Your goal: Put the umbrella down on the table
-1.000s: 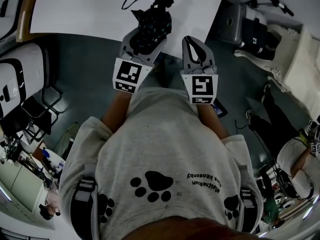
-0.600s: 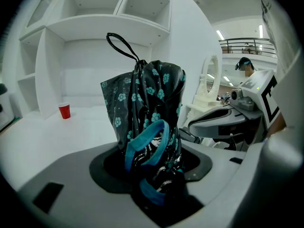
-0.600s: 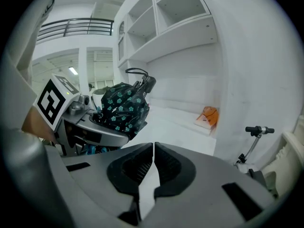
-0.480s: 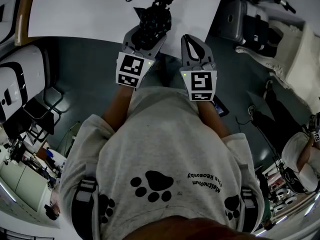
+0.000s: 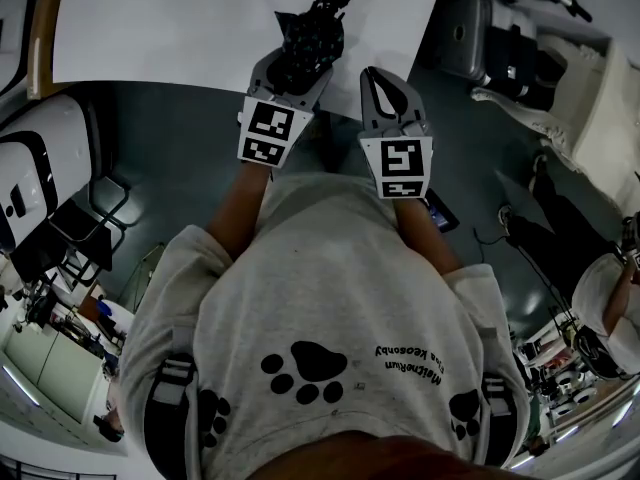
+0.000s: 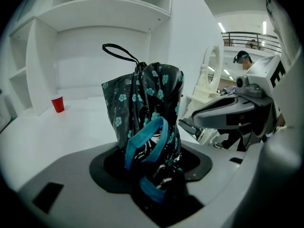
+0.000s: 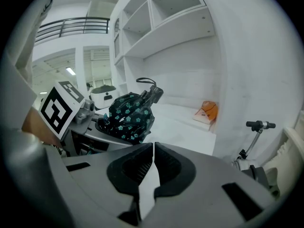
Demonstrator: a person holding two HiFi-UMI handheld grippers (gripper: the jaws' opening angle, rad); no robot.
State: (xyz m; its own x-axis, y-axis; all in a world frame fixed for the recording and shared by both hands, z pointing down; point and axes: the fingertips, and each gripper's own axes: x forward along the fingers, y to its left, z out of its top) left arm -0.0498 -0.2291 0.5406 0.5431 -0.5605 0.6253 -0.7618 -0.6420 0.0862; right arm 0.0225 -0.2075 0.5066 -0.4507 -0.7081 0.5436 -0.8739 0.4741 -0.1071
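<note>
The left hand-held gripper (image 5: 297,66) was clenched on the folded umbrella (image 5: 312,36); its jaws stood partway apart with the dark, flowery cloth squeezed between them; the umbrella stuck up out of the jaws, its cord loop at the top, over the near edge of the white bench (image 5: 170,18); I could not tell if it touched the bench. The right hand-held gripper (image 5: 380,83) was just beside it, also at the near edge, clenched on nothing. A red cup (image 6: 58,103) stood far back on the bench.
</note>
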